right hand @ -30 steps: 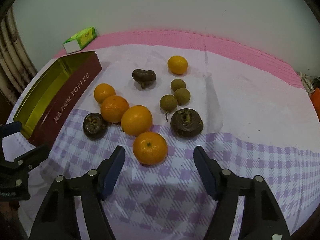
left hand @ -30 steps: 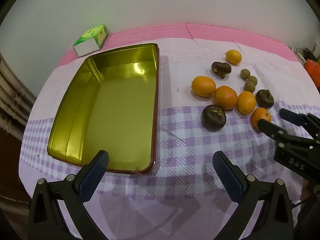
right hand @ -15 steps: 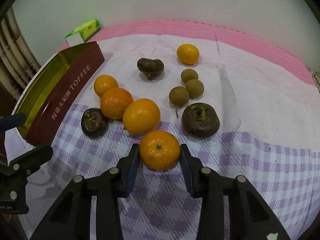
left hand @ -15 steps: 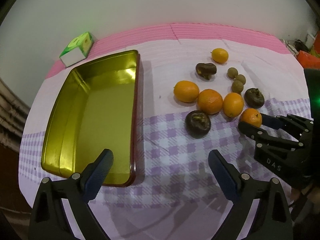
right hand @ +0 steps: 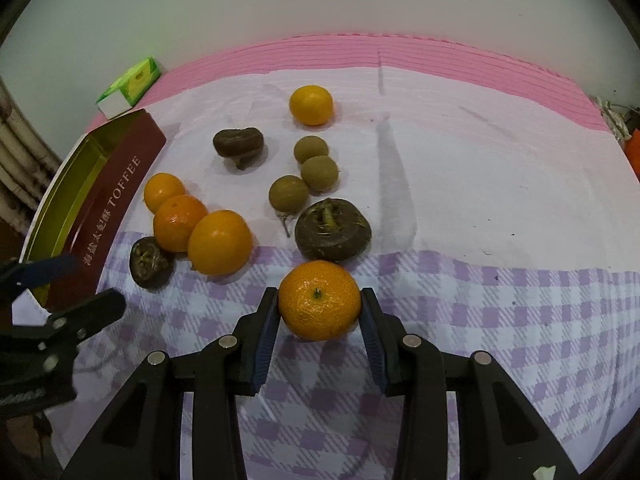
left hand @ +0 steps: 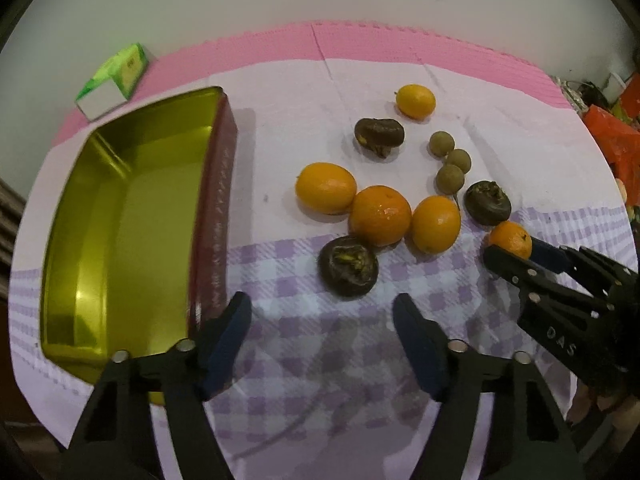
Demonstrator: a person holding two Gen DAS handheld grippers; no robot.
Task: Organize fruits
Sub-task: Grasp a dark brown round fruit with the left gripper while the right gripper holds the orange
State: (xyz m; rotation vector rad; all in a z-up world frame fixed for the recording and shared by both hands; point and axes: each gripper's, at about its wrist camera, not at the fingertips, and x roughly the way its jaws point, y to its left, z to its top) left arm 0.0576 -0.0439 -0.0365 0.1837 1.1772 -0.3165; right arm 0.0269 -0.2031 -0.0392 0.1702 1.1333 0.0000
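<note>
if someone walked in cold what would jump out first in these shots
Probably the right tongs, closed on a mandarin on the purple-checked part of the cloth, nearest the camera. Next, the cluster behind it: three more orange fruits in a row with dark brown fruits and small greenish-brown ones. At the left stands an empty gold-lined toffee tin, with the left tongs closing on nothing.

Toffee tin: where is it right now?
The toffee tin sits open at the left of the left wrist view, on the cloth, with a green box behind it and the nearest dark fruit to its right.
</note>
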